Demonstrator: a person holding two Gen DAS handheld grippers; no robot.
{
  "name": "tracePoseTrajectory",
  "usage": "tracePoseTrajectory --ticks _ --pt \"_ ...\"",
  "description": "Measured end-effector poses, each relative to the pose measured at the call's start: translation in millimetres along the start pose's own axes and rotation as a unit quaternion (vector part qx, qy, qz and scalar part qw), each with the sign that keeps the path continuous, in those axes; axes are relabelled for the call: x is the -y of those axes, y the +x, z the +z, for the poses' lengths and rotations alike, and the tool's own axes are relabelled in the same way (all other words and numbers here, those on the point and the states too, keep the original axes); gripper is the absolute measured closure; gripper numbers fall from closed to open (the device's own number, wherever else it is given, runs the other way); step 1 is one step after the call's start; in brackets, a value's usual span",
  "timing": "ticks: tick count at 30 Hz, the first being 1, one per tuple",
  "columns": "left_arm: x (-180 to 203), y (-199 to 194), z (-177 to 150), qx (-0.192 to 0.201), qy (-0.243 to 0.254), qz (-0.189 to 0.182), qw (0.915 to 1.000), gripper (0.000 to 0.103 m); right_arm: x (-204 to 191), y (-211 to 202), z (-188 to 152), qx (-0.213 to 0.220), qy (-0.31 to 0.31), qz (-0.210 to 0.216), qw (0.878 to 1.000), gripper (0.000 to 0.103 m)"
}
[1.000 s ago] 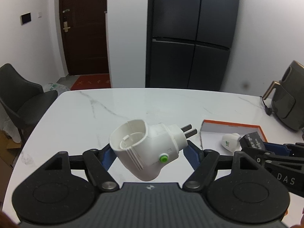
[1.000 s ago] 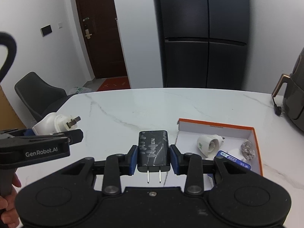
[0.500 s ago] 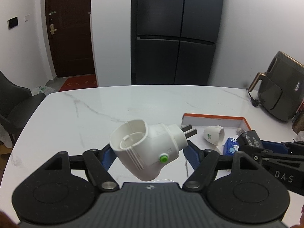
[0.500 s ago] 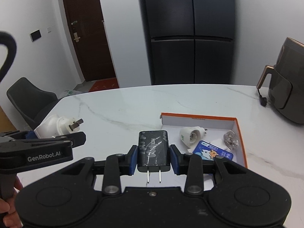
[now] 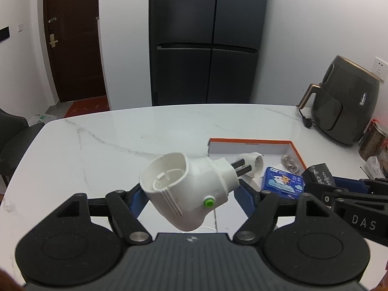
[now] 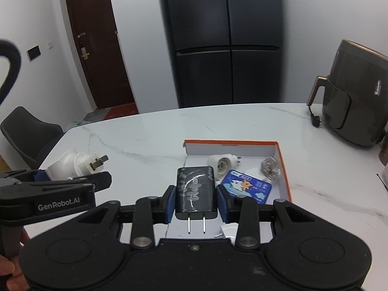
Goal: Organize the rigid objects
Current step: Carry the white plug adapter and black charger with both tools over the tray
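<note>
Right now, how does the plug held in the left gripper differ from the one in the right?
The white adapter in the left gripper is bulky and rounded, with a green button; the black charger in the right gripper is flat and boxy. The adapter's prongs point away from the camera, the charger's toward it. Both are clamped above the table.

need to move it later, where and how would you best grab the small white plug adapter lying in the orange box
Grip the small white round plug adapter across its cylindrical body, coming from above with the claw. It lies on its side in the orange-rimmed cardboard box, socket end toward the camera and prongs toward the back right, so the curved sides offer the widest hold.
</note>
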State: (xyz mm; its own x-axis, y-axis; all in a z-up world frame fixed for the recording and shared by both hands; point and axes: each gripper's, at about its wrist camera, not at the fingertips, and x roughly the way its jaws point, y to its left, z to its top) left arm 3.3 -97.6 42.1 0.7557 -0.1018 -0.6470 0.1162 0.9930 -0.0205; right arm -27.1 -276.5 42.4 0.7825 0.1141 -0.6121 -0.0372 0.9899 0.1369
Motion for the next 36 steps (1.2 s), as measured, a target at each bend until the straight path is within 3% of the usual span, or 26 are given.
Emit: tracePoseTrajectory --ticks 36 --pt "56 -1 -11 -0.005 0.033 -0.038 0.9987 0.027 49 -33 -19 0.008 0.039 -0.044 0.998 0.059"
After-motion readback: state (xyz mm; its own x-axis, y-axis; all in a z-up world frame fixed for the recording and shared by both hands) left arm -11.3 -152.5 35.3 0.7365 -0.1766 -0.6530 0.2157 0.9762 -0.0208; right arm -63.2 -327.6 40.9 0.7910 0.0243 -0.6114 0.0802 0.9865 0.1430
